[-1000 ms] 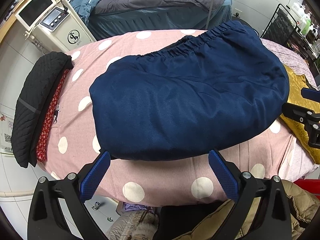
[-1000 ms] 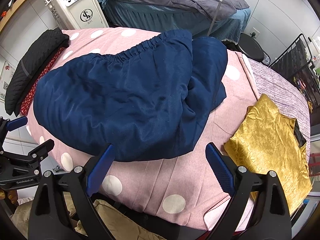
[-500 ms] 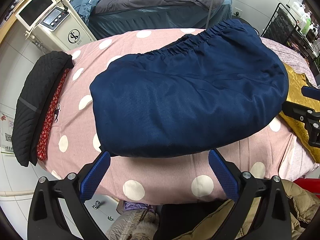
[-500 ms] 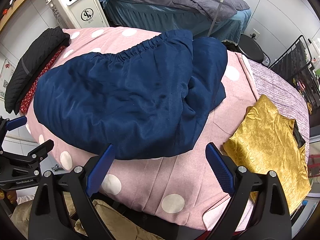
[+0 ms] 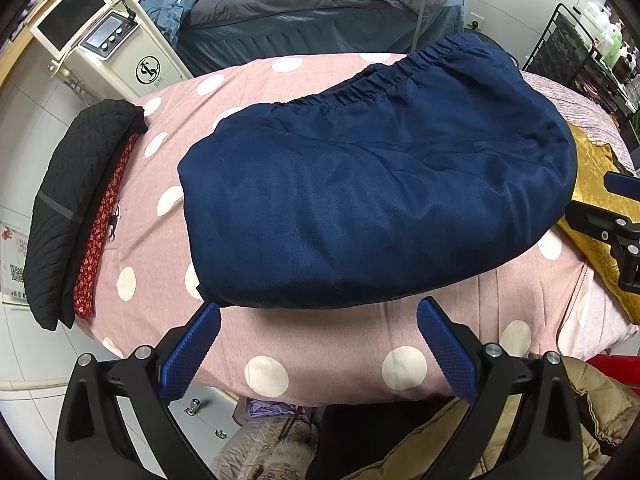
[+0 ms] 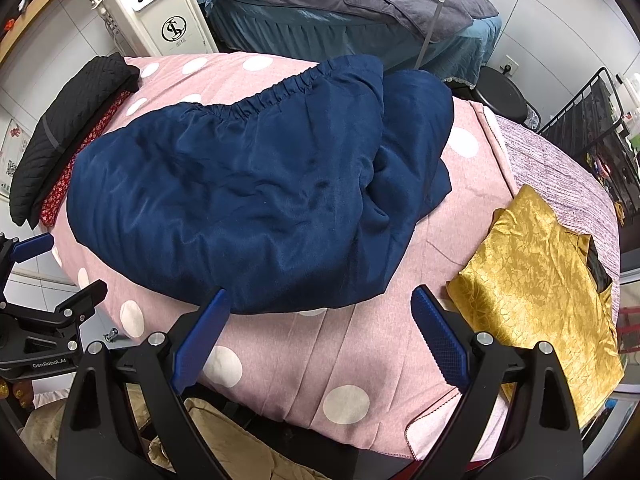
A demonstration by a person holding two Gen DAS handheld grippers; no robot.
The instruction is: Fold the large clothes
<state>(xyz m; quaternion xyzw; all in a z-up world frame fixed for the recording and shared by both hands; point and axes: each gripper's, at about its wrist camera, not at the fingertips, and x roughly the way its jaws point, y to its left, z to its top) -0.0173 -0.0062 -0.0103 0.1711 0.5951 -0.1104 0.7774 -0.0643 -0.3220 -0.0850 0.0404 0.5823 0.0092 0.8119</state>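
A large navy blue garment (image 5: 372, 184) with an elastic waistband lies folded over on the pink polka-dot table (image 5: 328, 352); it also shows in the right wrist view (image 6: 248, 204), bunched at its right side. My left gripper (image 5: 318, 312) is open and empty, just short of the garment's near edge. My right gripper (image 6: 320, 300) is open and empty, also at the near edge, further right.
Folded black (image 5: 76, 200) and red patterned (image 5: 102, 228) clothes lie at the table's left edge. A gold garment (image 6: 540, 292) lies at the right. A white machine (image 5: 116, 56) and a bed (image 5: 320, 4) stand behind. A black rack (image 6: 592, 116) is at the right.
Both grippers have drawn back slightly toward the near table edge; the garment lies still.
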